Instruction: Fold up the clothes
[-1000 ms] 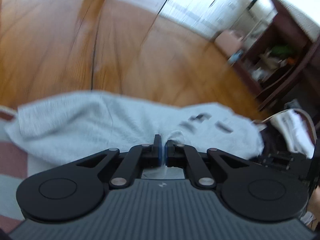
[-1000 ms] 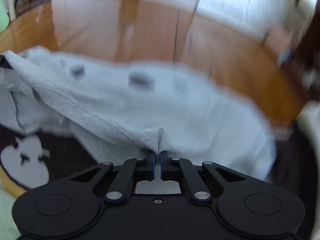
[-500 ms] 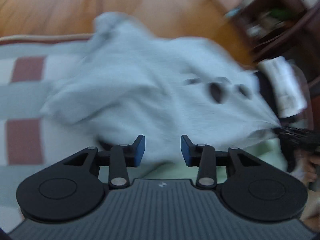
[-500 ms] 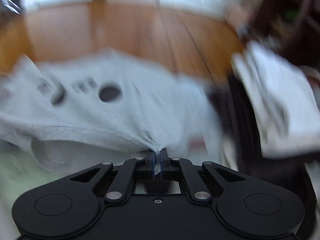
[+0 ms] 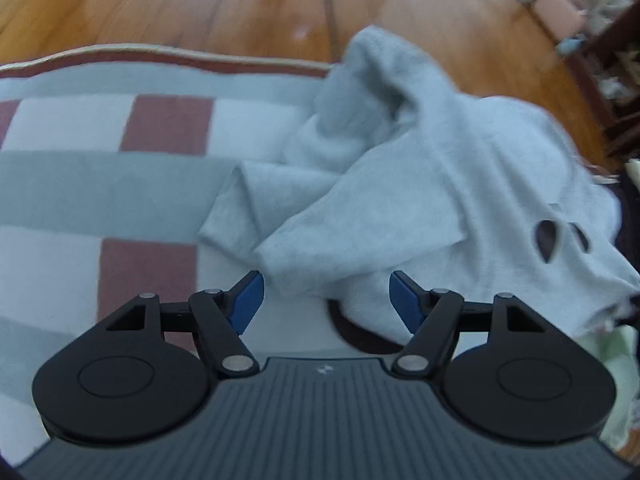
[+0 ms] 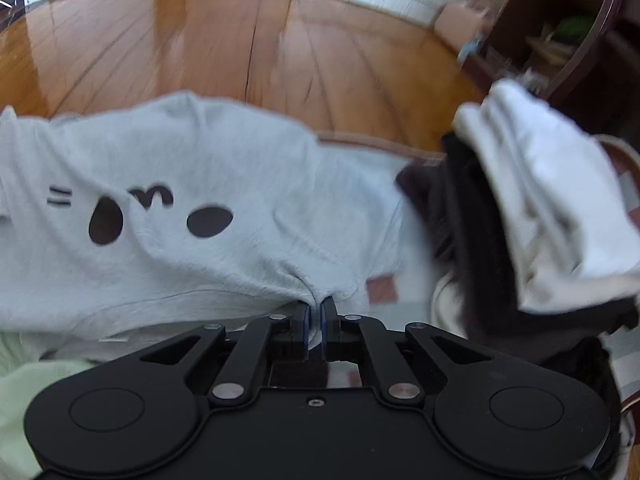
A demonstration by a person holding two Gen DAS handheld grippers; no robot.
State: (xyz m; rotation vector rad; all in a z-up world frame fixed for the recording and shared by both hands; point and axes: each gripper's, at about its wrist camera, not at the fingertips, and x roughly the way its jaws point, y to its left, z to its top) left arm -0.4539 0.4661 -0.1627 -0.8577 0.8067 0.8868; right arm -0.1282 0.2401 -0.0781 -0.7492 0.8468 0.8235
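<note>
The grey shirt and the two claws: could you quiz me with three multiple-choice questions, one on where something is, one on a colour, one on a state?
1. Where does the grey shirt lie?
A. On a checked rug
B. In a drawer
C. On a hanger

2. What colour are the inner pads of the left claw?
A. Yellow
B. Blue
C. White

3. What is the right claw doing?
A. Standing wide open
B. Holding a cup
C. Pinching the shirt's edge

Answers:
1. A, since the shirt is crumpled over grey, white and reddish squares, with wooden floor beyond.
2. B, since both pads show bright blue against the black arms.
3. C, since its fingers are closed with grey fabric gathered between them, while the left claw is open and empty.
</note>
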